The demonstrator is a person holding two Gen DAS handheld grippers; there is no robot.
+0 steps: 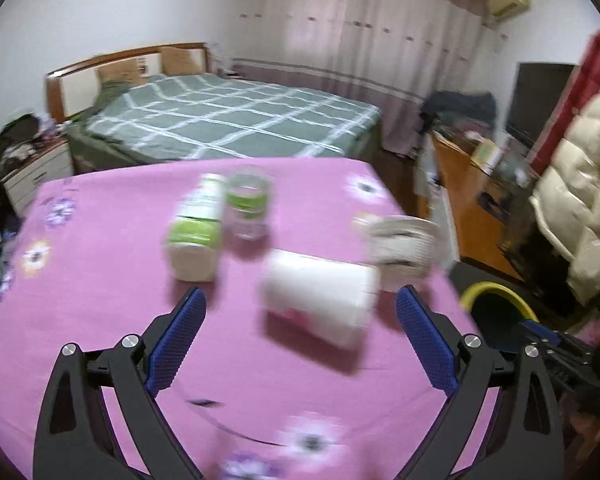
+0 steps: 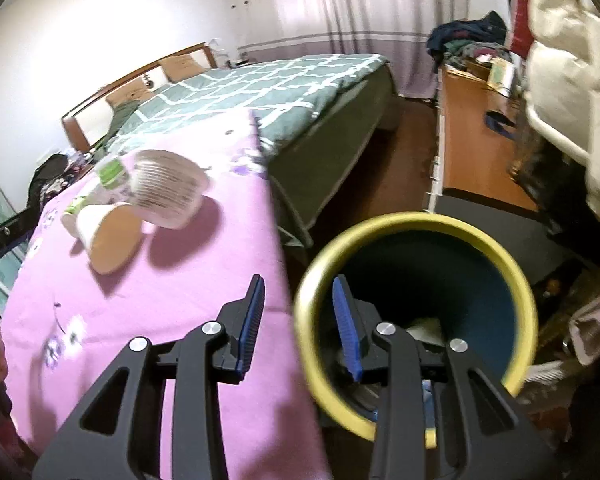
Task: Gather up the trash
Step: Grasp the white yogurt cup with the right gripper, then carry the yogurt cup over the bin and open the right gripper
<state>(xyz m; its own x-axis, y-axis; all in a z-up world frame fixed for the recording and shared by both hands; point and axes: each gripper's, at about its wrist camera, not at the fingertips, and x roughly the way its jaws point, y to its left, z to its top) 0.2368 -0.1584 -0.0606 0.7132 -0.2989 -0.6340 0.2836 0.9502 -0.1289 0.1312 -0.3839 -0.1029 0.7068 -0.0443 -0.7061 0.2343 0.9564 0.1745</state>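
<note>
The trash lies on the pink flowered surface [image 1: 100, 300]: a white paper cup [image 1: 320, 300] on its side, a ribbed white plastic container [image 1: 404, 244] just beside it near the right edge, a green-and-white carton [image 1: 194, 232] also lying down, and a clear cup with a green label [image 1: 247, 206] next to the carton. All of it is blurred, so small details cannot be read.

The left tongs [image 1: 300, 316] are spread wide and empty, above the near side of the paper cup. The right tongs [image 2: 298, 312] stand partly apart with nothing between them, over the gap between the surface edge and the bin with the yellow rim [image 2: 420, 220], which stands on the floor beside the surface and already has something at its bottom.

The paper cup is probably very light and thin, and easy to crush; it may also roll. A gentle pinch across the middle of its body, or over the rim, seems best. The ribbed container looks thin and springy too.
</note>
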